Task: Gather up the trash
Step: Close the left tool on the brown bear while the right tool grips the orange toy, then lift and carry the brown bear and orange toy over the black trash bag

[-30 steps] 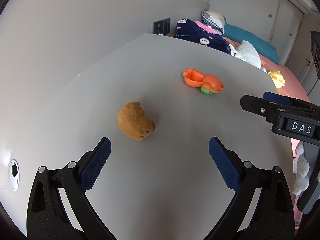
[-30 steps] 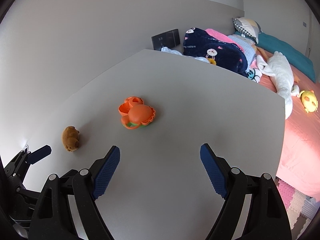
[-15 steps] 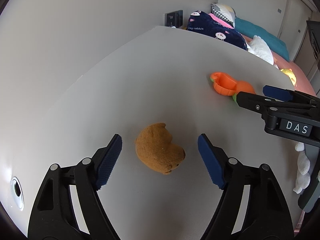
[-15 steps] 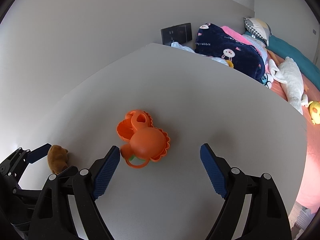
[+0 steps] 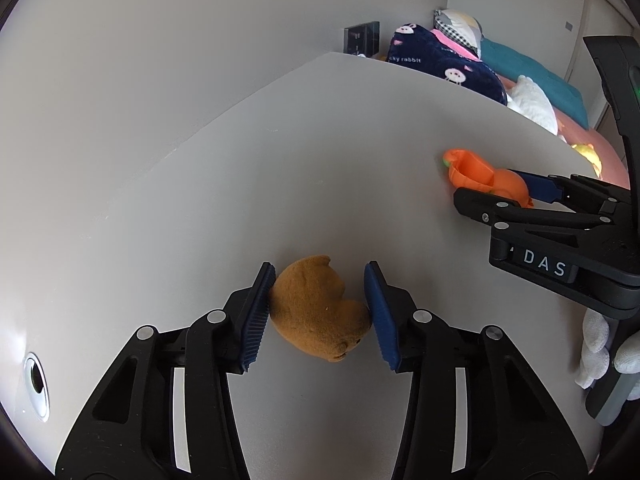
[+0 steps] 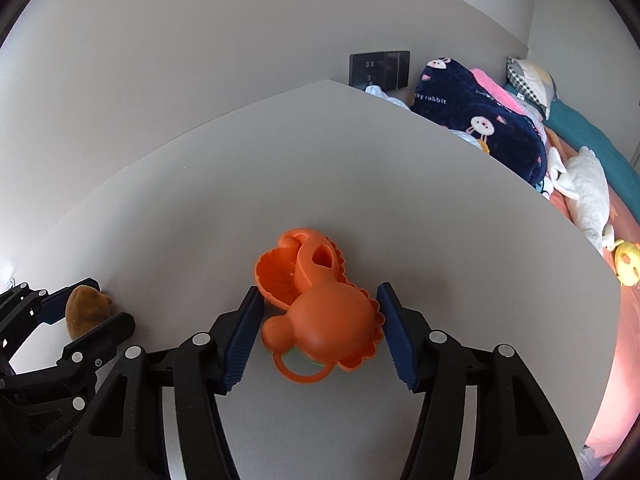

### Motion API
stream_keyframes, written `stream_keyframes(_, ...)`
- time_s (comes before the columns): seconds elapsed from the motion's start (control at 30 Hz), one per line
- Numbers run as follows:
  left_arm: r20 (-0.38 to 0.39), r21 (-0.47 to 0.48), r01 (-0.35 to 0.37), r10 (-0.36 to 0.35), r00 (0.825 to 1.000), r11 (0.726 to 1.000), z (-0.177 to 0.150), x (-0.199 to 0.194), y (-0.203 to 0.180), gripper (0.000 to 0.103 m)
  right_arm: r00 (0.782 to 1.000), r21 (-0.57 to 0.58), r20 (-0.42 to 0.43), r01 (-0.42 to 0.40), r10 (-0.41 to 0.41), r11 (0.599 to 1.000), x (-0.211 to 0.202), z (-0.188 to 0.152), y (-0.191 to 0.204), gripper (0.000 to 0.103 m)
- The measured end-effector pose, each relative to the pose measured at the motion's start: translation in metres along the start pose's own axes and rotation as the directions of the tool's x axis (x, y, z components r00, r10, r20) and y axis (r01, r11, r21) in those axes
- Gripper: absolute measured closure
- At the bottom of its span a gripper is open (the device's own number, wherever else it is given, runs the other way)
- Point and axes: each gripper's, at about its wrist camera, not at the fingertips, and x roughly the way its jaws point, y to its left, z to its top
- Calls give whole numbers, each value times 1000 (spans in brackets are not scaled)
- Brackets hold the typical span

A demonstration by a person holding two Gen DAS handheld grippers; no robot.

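Left wrist view shows a small brown plush toy (image 5: 318, 308) lying on the grey table (image 5: 320, 160), set between the two blue pads of the left gripper (image 5: 320, 314). The left pad (image 5: 256, 316) touches the toy's side and the right pad (image 5: 380, 316) touches its snout end, so the jaws are drawn in against the plush, which still rests on the tabletop. Whether they squeeze it hard cannot be told.

Right wrist view shows an orange plastic toy (image 6: 320, 308), shaped like a round-eared head with a scalloped shell part hinged open behind it and a green ring partly hidden under its front loop. It lies on the same table between the pads of the right gripper (image 6: 320, 328). The right pad (image 6: 394, 336) meets the toy's scalloped rim; the left pad (image 6: 244, 336) stands just beside the shell edge, and contact there is unclear. These jaws stand partly closed around the toy.

Each gripper appears in the other's view: the right gripper sits at the right of the left wrist view, and the left gripper with the brown plush is at the lower left of the right wrist view. A round grommet hole (image 5: 36, 380) is set in the table's left part.

Beyond the table's far edge lie a dark blue rabbit-print blanket (image 6: 480, 128), a white plush (image 6: 584, 192) and a yellow plush (image 6: 626, 264) on a pink bed. A dark wall socket plate (image 6: 380, 68) sits on the wall.
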Motion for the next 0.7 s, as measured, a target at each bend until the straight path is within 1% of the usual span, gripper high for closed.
stream_keyframes(0.13, -3, -7, 16, -16, 1000, 1000, 0, 0, -1, 59, 1000, 20, 5, -12, 12, 1000, -3, -2, -3, 45)
stream_keyframes(0.17, -1, -9, 16, -16, 1000, 1000, 1, 0, -2, 59, 1000, 28, 9, -20, 20, 999, -4, -2, -5, 49)
stream_keyframes(0.33, 4, 6, 13, -13, 1000, 1000, 0, -1, -7, 59, 1000, 26, 9, -19, 19, 999, -9, -5, -8, 49)
stream_keyframes(0.43, -6, 14, 19, -18, 1000, 1000, -1, -1, -10, 59, 1000, 37, 2, -22, 22, 999, -12, -8, -11, 49)
stream_keyframes(0.57, -10, 3, 32, -32, 999, 999, -1, -3, -11, 59, 1000, 47, 3, -27, 27, 999, -18, -13, -14, 49)
stream_keyframes(0.7, -9, 29, 23, -22, 1000, 999, -3, -4, -18, 59, 1000, 45, 7, -25, 25, 999, -28, -18, -16, 49)
